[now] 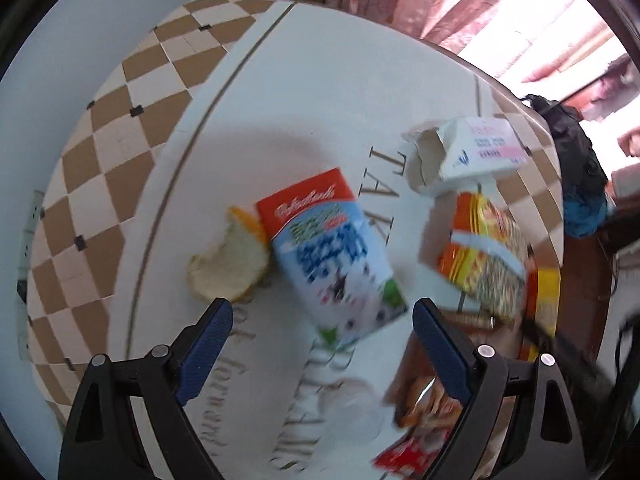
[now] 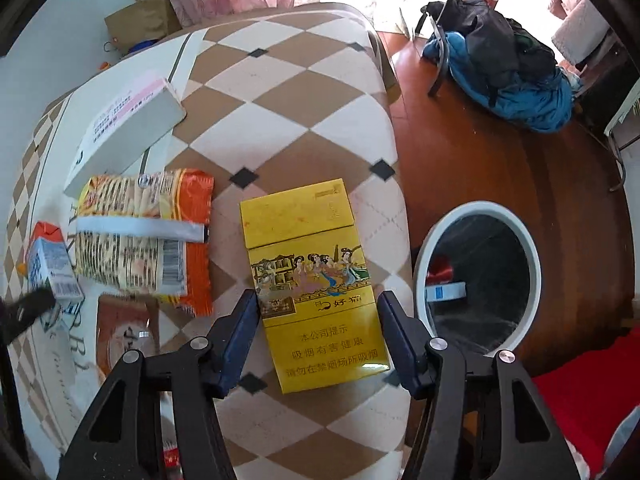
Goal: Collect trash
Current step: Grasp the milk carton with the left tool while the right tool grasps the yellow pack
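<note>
In the left wrist view my left gripper is open, its blue-padded fingers on either side of the near end of a blue-and-red milk carton lying on the table. A bitten bread piece lies left of the carton. My right gripper is open around a yellow cigarette box lying flat, its fingers apart from the box sides. An orange noodle wrapper and a white torn box lie further left. A white-rimmed bin stands on the floor to the right.
The table has a brown-and-cream checked cloth and a white printed mat. A brown snack packet lies near the left fingers. A chair with a dark and blue bag stands on the wooden floor. Pink curtains hang behind.
</note>
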A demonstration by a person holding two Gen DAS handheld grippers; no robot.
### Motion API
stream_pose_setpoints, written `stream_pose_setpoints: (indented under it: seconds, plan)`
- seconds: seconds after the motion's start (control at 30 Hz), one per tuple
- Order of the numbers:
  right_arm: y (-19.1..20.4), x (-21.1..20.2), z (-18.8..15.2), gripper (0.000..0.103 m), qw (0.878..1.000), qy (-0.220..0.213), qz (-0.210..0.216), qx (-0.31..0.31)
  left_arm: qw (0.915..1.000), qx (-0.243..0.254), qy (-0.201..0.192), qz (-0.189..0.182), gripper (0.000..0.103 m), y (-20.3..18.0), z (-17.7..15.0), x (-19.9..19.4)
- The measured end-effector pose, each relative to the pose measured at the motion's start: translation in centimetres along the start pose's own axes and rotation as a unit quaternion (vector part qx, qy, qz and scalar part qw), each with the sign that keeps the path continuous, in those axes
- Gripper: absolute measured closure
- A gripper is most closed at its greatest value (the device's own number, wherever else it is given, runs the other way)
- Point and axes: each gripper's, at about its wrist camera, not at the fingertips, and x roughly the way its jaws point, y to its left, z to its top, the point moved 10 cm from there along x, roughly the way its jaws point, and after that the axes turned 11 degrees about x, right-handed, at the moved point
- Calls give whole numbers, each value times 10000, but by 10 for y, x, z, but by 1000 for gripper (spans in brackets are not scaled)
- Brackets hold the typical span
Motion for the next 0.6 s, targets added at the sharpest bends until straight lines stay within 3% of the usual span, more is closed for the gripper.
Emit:
stream_pose_setpoints:
  seconds: [0.03,0.1,0.13,0.27,0.47,0.6]
  plan:
    - [0,-2,-3,41,10000,25,17,17,9999,-25,68,90,13,-1,3,5]
    - [-3,-3,-10,41,9999,115,52,34,9996,-3,173,209,31,-3,10,13]
    - [-4,-4,-14,41,9998,156,69,40,9995,48,190,245,49,-4,12,16]
    - [-10,-5,-34,41,9990,331,263,152,9964,680,-45,504,50,-13,8,8]
    - [-4,-8,-72,40,9956,758,540,96,9838,1652,106,695,50,-14,-43,5]
    - [2,-7,-73,32,9965,750,356,-73,9817,1749,120,743,49,-5,-51,6]
